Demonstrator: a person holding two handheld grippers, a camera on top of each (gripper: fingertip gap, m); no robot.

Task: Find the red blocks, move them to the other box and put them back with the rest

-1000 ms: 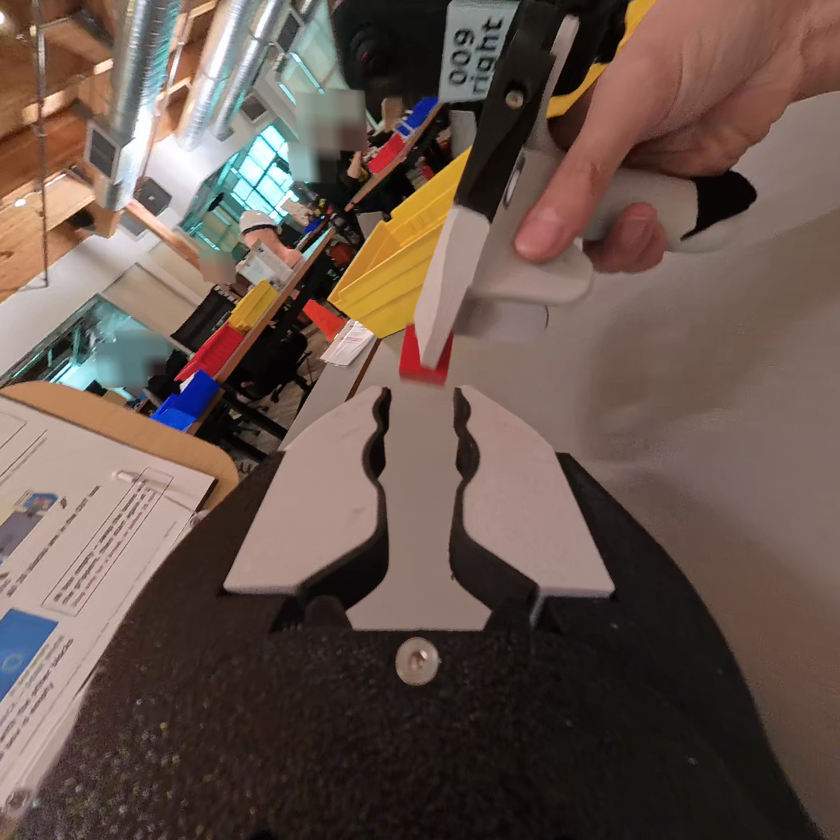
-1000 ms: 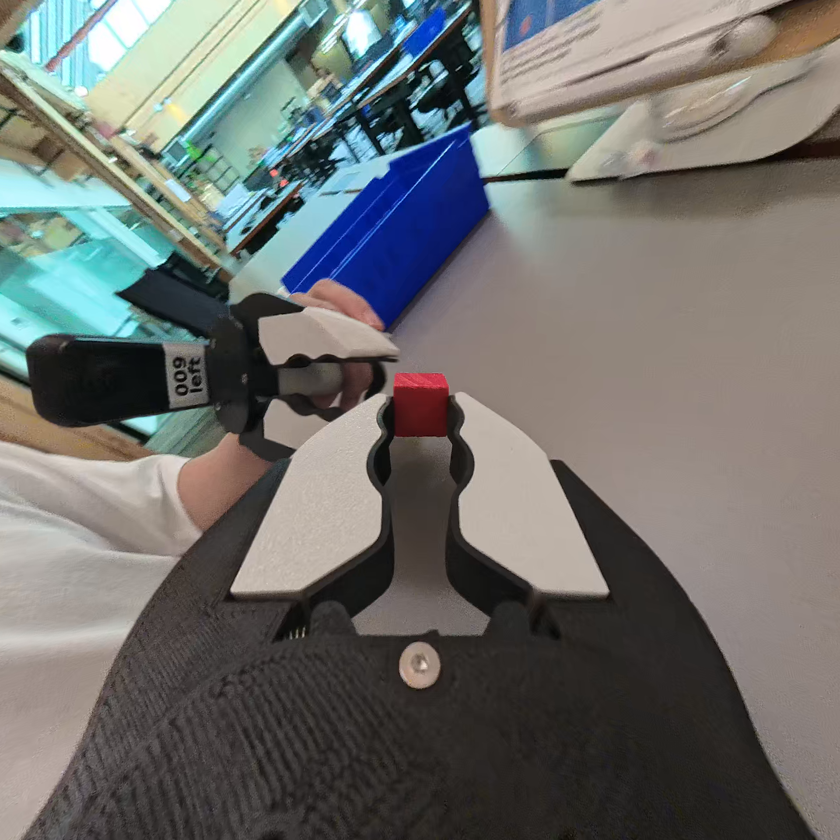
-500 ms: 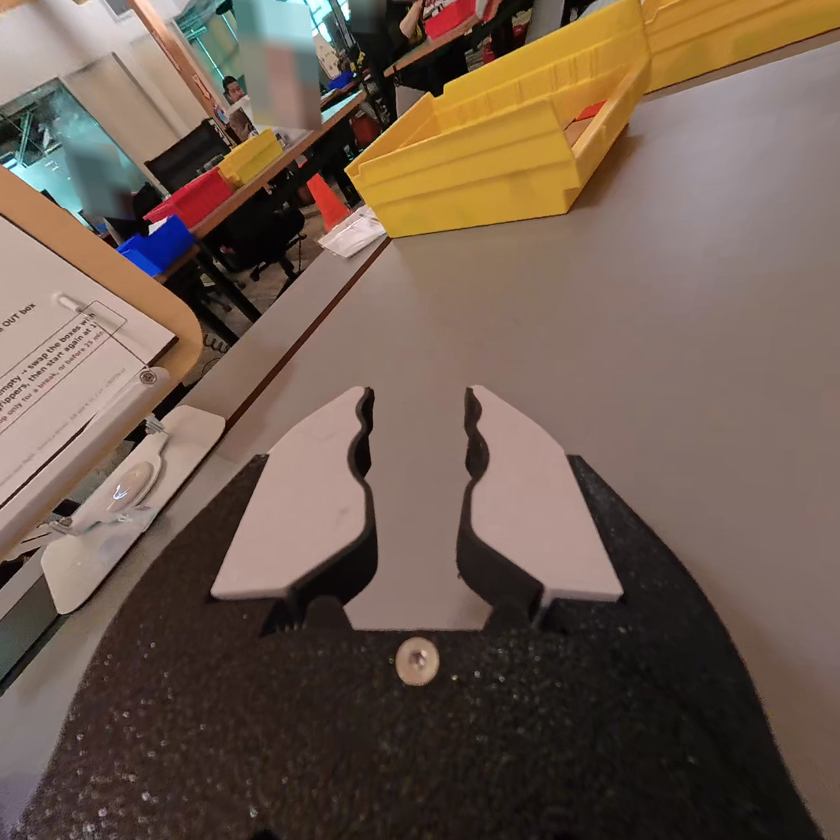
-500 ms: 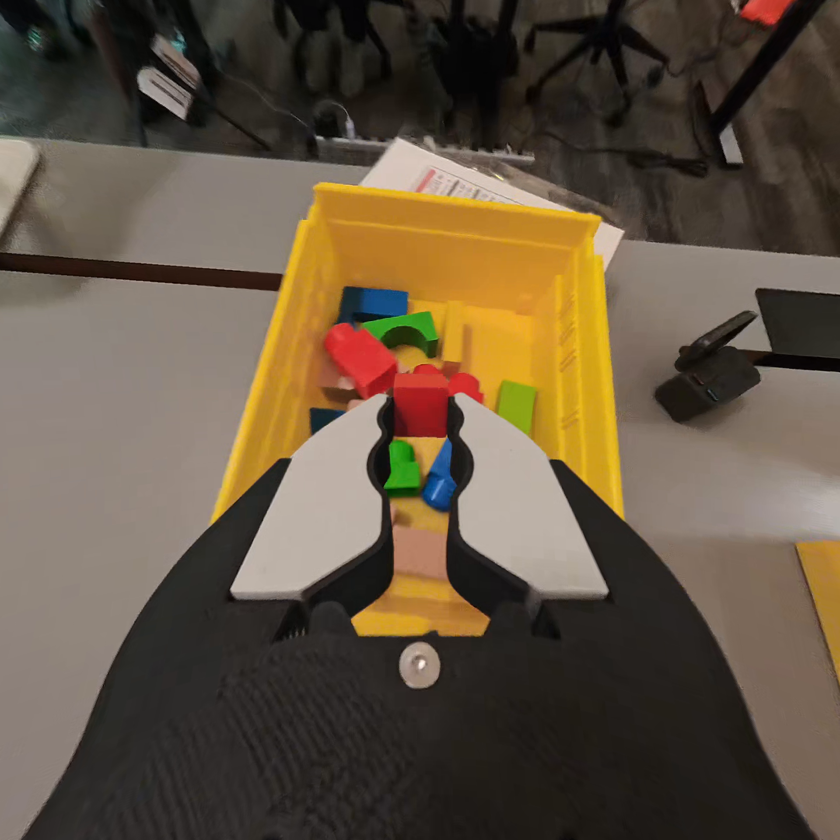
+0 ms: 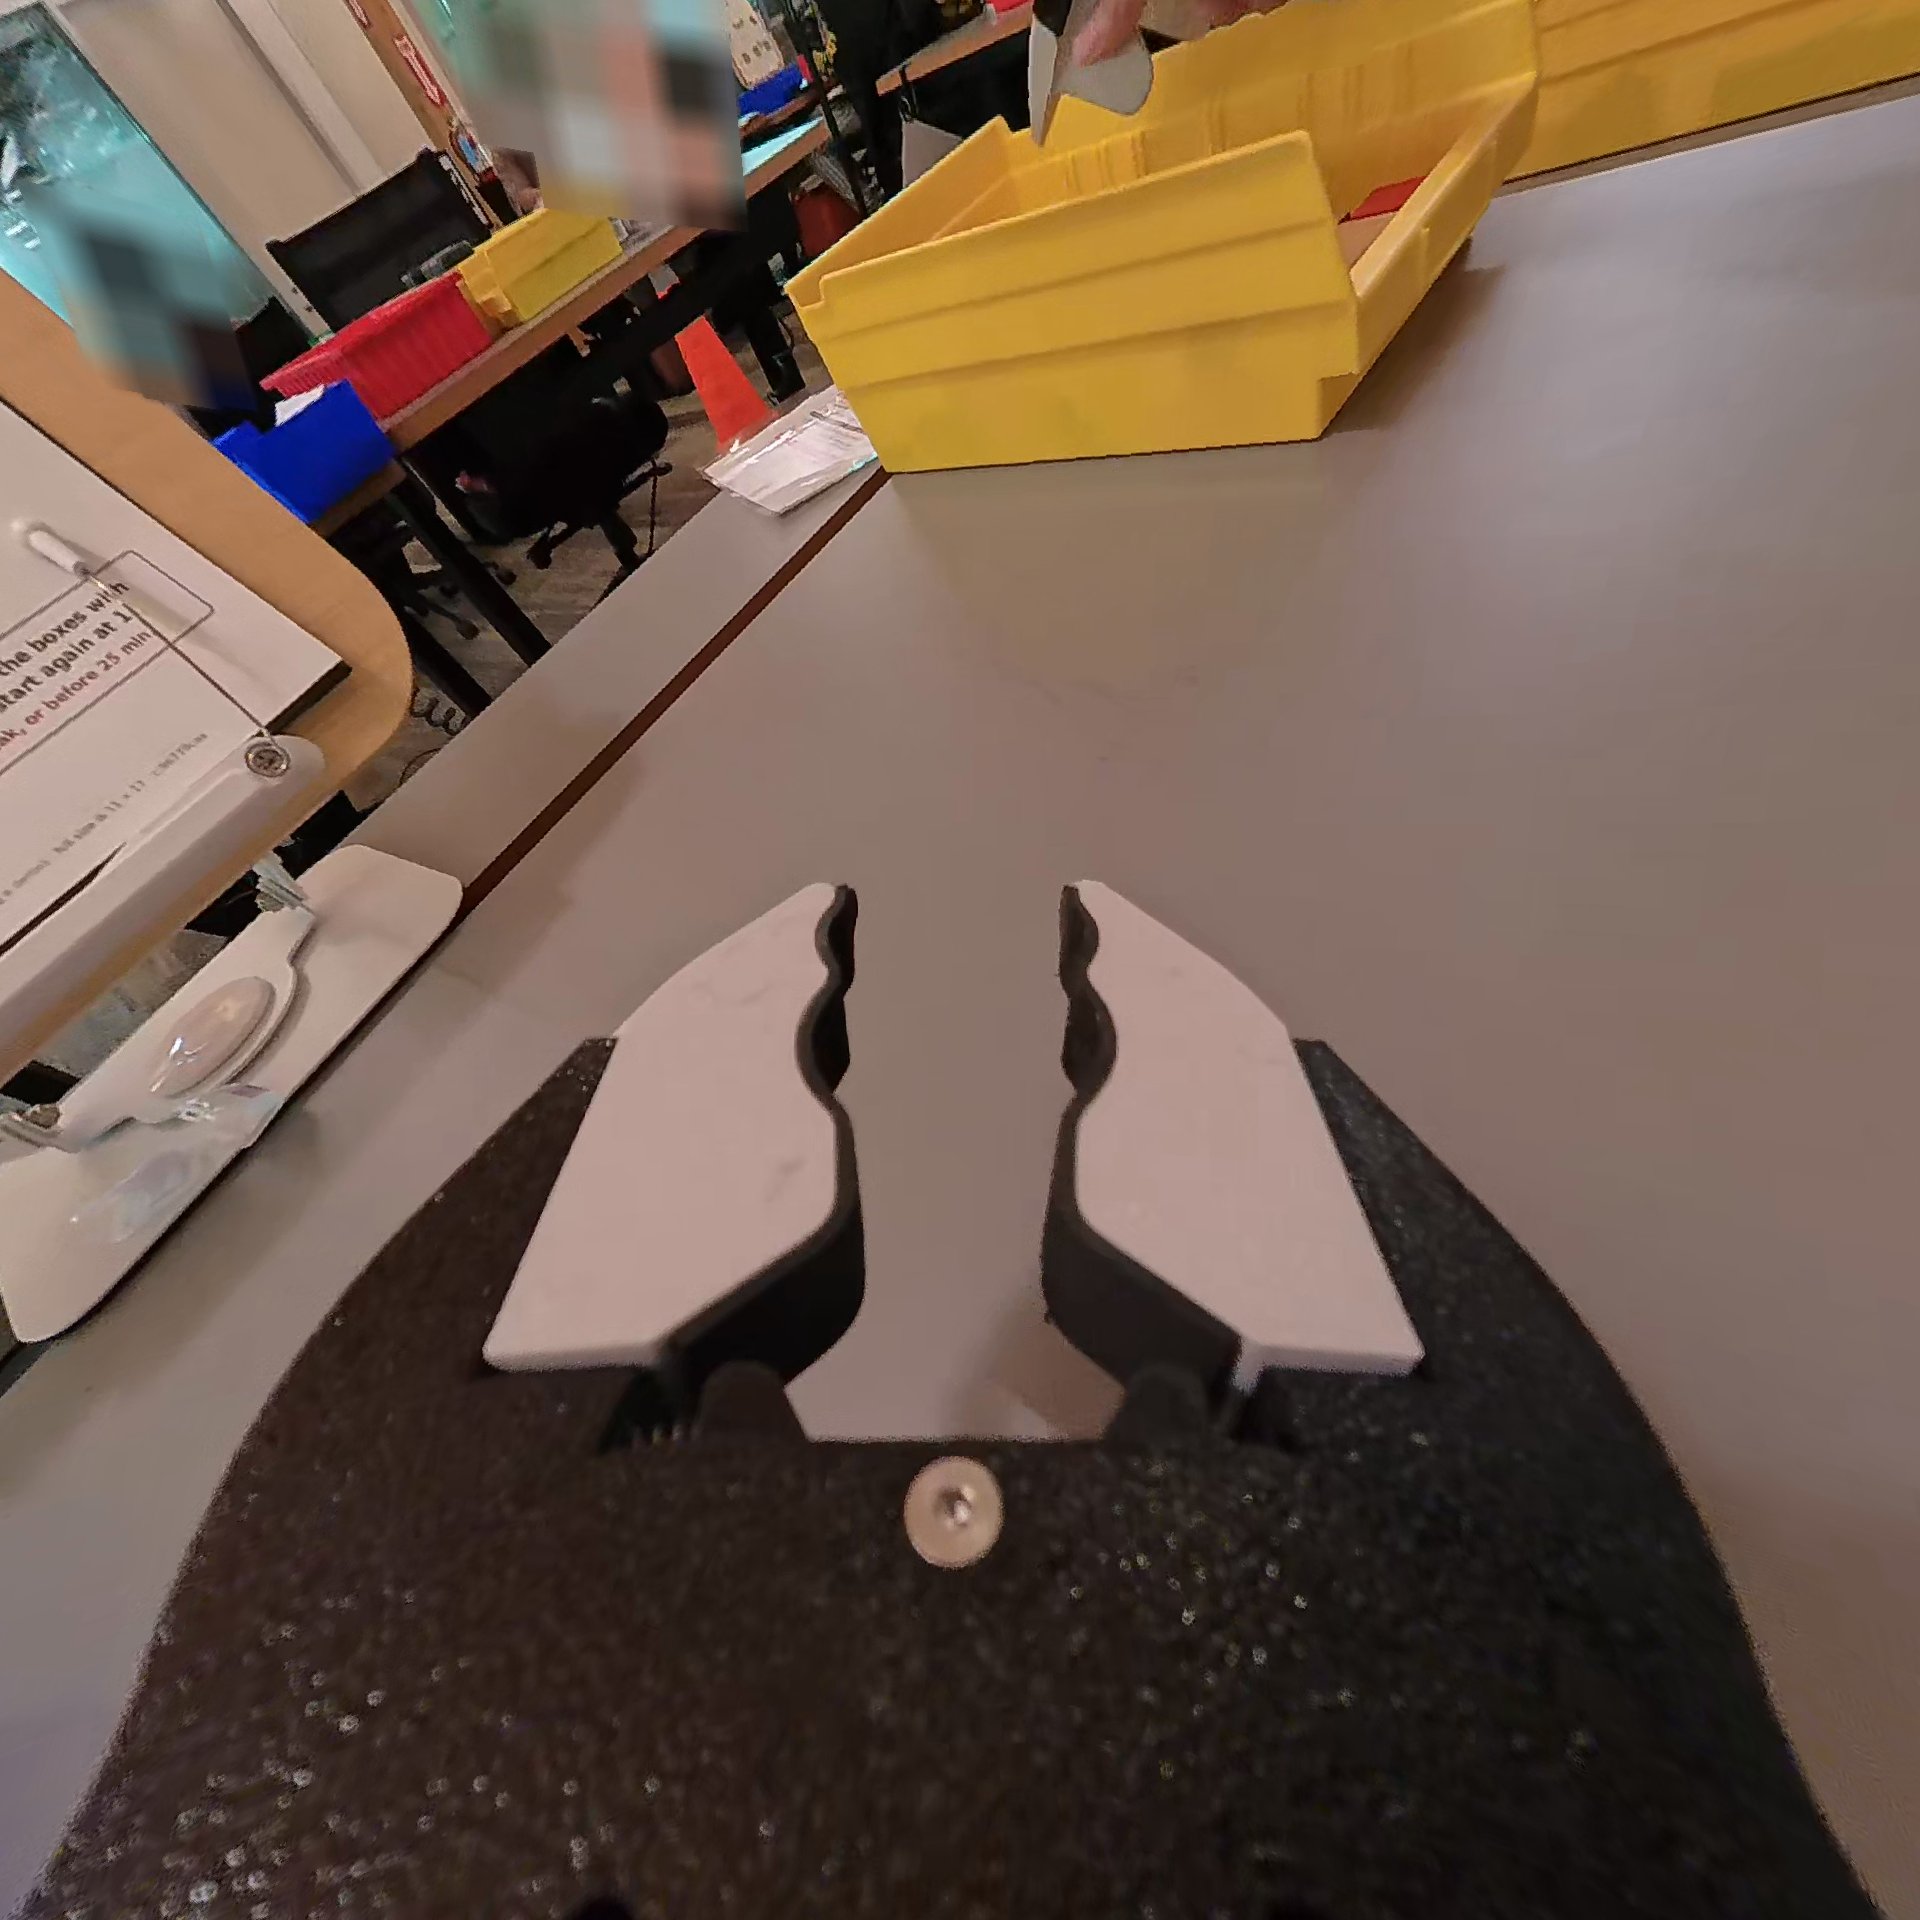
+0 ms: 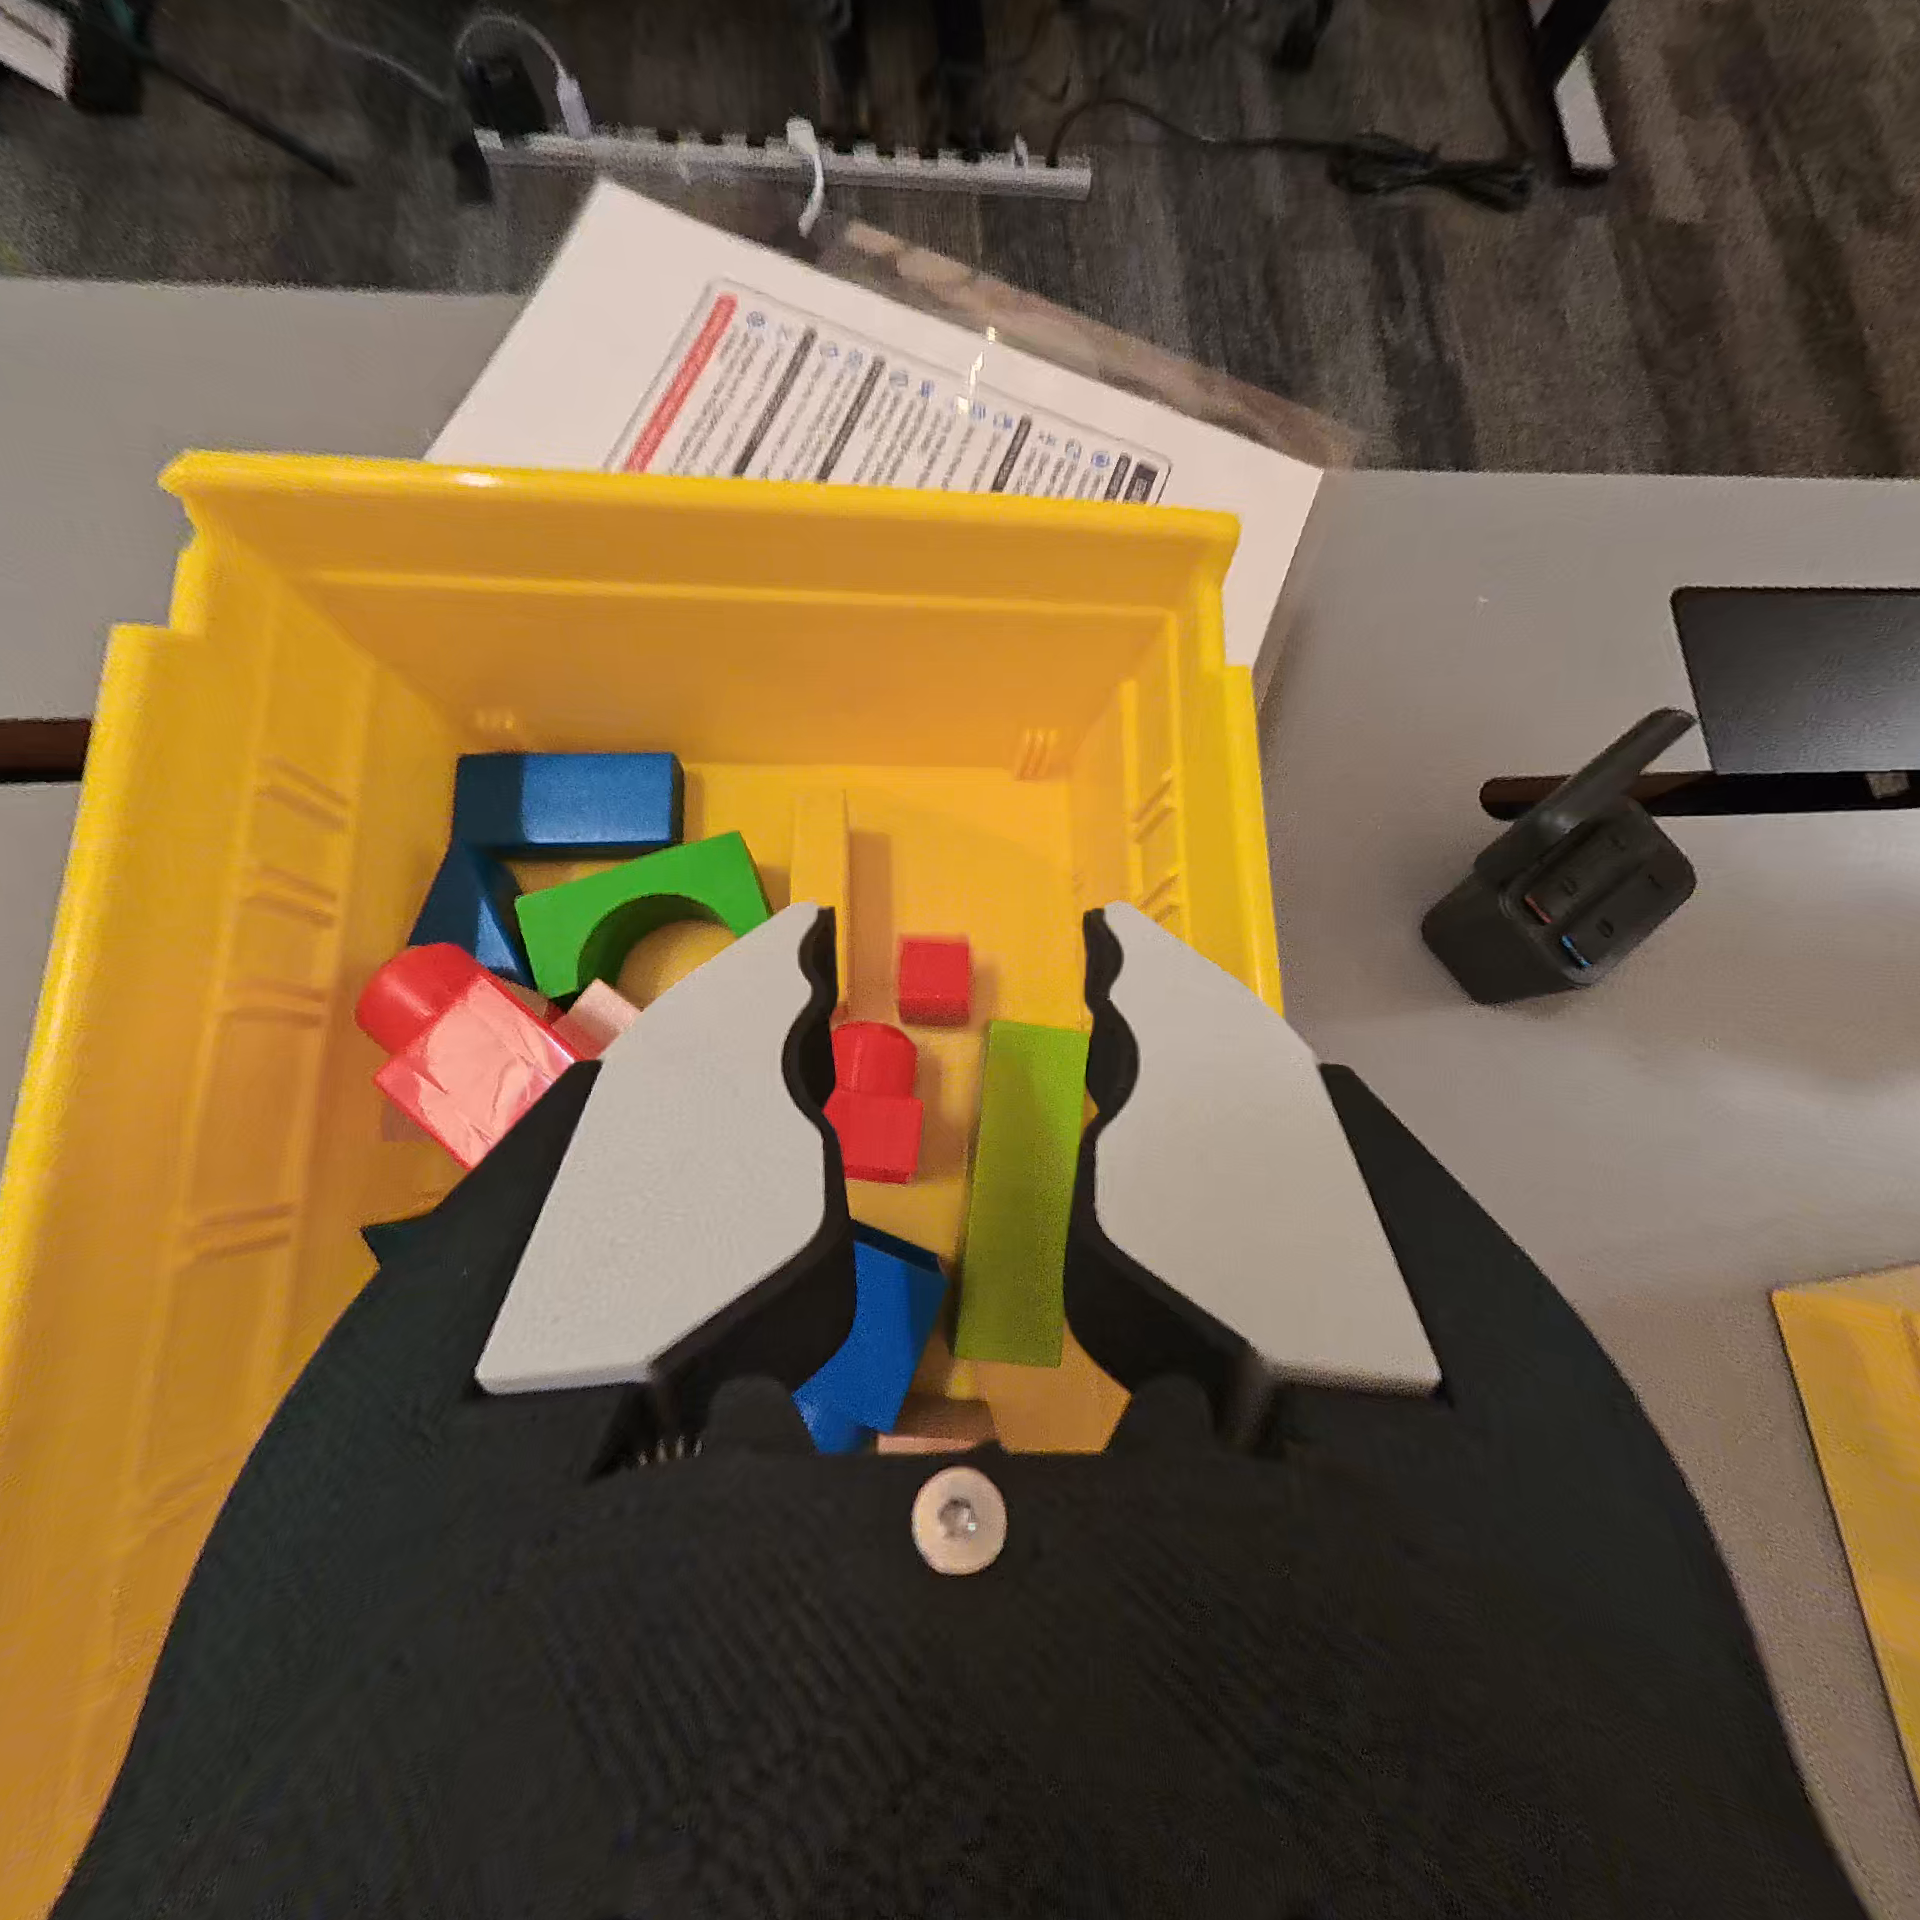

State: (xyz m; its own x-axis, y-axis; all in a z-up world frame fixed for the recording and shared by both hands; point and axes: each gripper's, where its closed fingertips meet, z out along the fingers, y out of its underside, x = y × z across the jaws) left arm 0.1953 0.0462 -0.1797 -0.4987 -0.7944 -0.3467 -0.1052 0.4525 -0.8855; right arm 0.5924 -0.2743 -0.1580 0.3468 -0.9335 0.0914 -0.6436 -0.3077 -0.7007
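Right wrist view: right gripper (image 6: 956, 935) spread wide over yellow bin (image 6: 260, 935), nothing held; small red cube (image 6: 933, 979) loose on bin floor.
Likely light, rigid, painted wood; best pinched across flat opposite faces. Crowded by red peg block (image 6: 875, 1101), green plank (image 6: 1018, 1184), green arch (image 6: 644, 904). Left gripper (image 5: 958, 925) apart, empty over grey surface (image 5: 1351, 727).

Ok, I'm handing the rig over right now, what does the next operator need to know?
Right claw: open, empty, above the yellow bin.
Left claw: open, empty, over bare table.
Small red cube lies loose in the bin with a red peg block, a taped red block and blue and green blocks.
Done: cube is in the bin.
Left: can't tell whether other reds remain elsewhere.
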